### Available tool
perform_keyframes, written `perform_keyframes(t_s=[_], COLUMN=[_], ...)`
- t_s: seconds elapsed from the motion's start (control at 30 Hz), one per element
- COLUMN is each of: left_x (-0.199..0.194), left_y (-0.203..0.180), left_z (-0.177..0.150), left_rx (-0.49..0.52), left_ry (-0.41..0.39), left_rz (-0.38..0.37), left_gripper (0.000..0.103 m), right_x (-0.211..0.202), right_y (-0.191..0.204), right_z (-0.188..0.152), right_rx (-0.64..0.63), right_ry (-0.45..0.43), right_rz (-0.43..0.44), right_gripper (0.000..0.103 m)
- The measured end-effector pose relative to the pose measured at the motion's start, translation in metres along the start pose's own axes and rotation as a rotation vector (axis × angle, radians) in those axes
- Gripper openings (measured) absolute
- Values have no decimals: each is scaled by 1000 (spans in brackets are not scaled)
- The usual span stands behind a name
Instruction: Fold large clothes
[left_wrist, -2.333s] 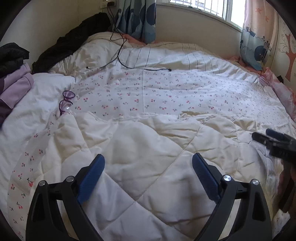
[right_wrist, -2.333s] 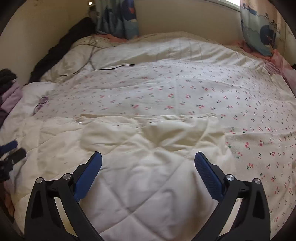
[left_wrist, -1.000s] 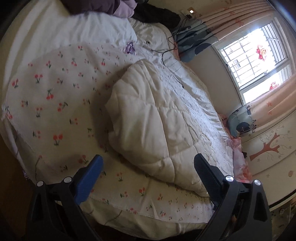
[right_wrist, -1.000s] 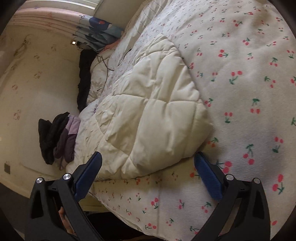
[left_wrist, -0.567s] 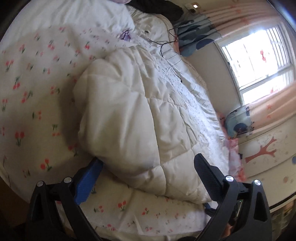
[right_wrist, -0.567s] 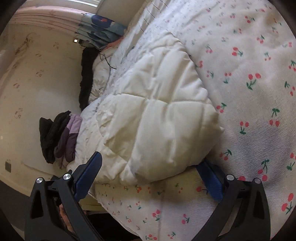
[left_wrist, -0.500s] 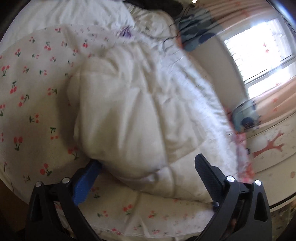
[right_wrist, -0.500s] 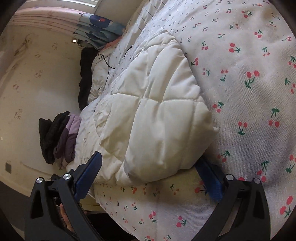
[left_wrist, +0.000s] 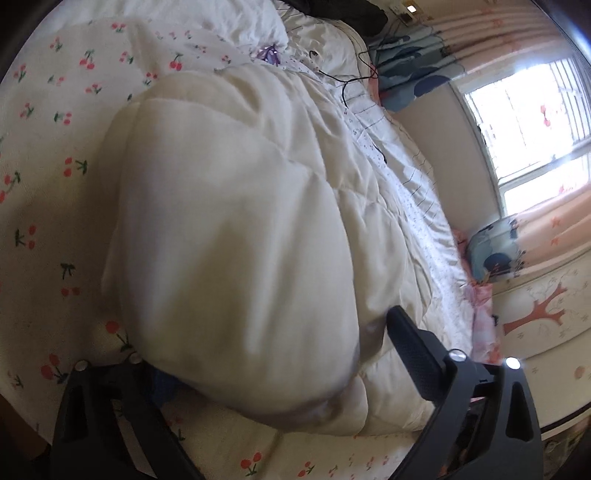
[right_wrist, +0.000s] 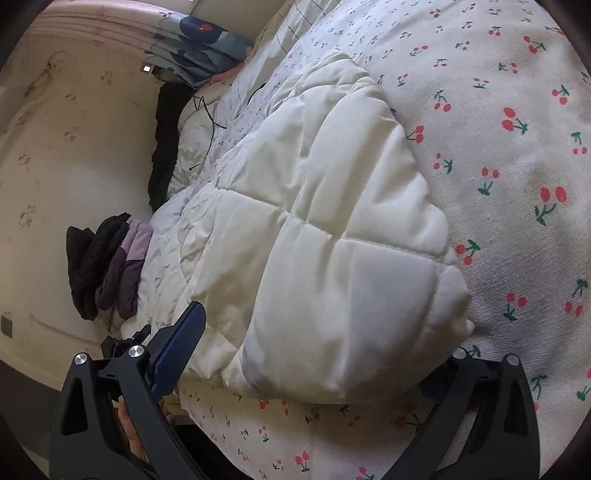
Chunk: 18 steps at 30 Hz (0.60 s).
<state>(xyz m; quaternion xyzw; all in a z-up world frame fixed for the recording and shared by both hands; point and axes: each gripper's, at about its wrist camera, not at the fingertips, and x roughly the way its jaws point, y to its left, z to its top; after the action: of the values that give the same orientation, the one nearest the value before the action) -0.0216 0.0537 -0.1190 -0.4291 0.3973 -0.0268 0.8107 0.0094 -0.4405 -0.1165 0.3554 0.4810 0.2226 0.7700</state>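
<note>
A large quilt lies on the bed, its cream quilted side folded back over the cherry-printed side. My left gripper straddles one near corner of this thick fold. Its left finger is hidden under the cream layer and its right pad lies against the fold's edge, the jaws closing. In the right wrist view the cream fold fills the space between the jaws of my right gripper, also closing. There the left finger shows beside the fold, and the right finger is tucked beneath it on the cherry print.
A pile of dark and purple clothes and a black garment lie along the wall. A black cable and purple glasses rest further up the bed. A window with curtains stands beyond. A hand shows behind the right gripper.
Both grippers have moved in on the cream fold's near corners. One finger of each has slid under the fold, which now lies between the jaws. The jaws have narrowed a little.
</note>
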Motion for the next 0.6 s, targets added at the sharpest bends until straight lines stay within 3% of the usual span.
perform_keyframes(t_s=[0.03, 0.07, 0.13, 0.27, 0.37, 0.43, 0.53, 0.6], left_x=[0, 0, -1, -19, -38, -42, -29, -26], left_y=[3, 4, 5, -3, -18, -26, -18, -5], left_z=[1, -2, -2, -7, -17, -26, -40, -44], left_rx=[-14, -18, -11, 57, 134, 181, 161, 100], left_ry=[-1, -1, 5, -36, -66, -39, 68, 102], left_rz=[-11, -17, -37, -84, -200, -220, -144, -123], left_gripper=[85, 79, 67, 51, 48, 48, 50, 58], right_x=[0, 1, -3, -25, -59, -80, -83, -78], right_y=[4, 10, 12, 25, 45, 48, 18, -11], right_z=[1, 2, 1, -9, -22, -34, -46, -56], right_rx=[-21, -37, -41, -84, -145, -176, -140, -53], right_ry=[-11, -27, -71, -155, -226, -242, -147, -77], right_rz=[-26, -49, -33, 6, 17, 12, -53, -67], right_gripper=[67, 44, 34, 27, 26, 26, 33, 42])
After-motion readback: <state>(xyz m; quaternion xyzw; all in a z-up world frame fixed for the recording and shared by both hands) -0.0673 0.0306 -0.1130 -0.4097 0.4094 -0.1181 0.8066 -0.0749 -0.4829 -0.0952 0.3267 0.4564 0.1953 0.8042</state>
